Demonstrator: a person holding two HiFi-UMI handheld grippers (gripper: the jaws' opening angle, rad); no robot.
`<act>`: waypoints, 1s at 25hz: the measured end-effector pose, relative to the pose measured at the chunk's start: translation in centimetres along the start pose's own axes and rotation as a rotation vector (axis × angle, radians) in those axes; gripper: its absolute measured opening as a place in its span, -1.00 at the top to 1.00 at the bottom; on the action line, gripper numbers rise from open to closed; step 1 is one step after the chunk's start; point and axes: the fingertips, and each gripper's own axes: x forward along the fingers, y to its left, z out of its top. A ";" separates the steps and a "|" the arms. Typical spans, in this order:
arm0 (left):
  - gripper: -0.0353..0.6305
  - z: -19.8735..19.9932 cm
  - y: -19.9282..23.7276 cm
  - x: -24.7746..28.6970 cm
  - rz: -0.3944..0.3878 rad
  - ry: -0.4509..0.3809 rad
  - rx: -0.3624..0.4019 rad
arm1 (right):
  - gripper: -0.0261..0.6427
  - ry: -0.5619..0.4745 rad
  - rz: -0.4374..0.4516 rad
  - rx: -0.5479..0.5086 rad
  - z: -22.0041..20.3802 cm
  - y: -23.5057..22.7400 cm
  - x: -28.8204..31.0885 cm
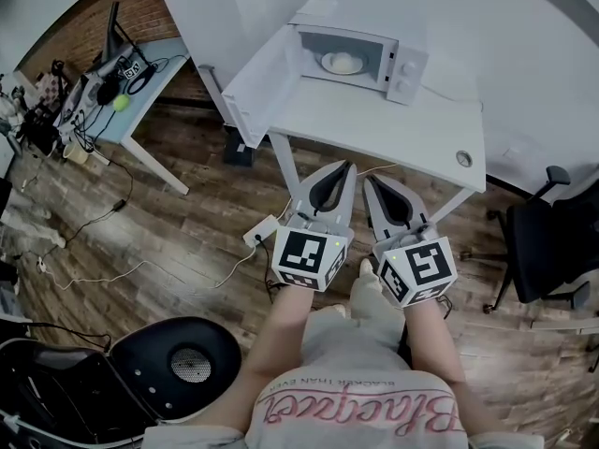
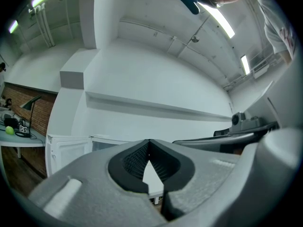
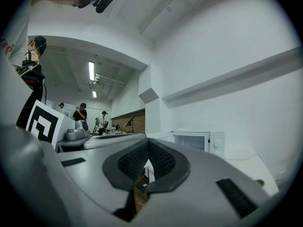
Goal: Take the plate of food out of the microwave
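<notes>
Lower centre: the grey left gripper (image 1: 343,171) and grey right gripper (image 1: 372,183) sit side by side, jaws clenched on nothing. Beyond, upper centre, the open white microwave (image 1: 407,71) on the white table (image 1: 374,124) holds the white plate of pale food (image 1: 342,62).

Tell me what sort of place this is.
Probably an office or lab workroom, not a home kitchen. The microwave sits door-open on a plain white table. A desk by a brick wall is cluttered with cables and gear, and a black office chair stands nearby.
</notes>
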 end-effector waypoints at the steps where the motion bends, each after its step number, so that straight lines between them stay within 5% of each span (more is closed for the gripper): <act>1: 0.88 -0.1 0.0 0.2 -0.001 0.001 0.000 | 0.89 0.000 -0.008 -0.003 0.0 -0.2 0.0; 25: 0.88 -1.7 3.6 9.3 0.041 0.000 0.009 | 0.89 0.023 -0.021 -0.025 -0.7 -8.4 7.1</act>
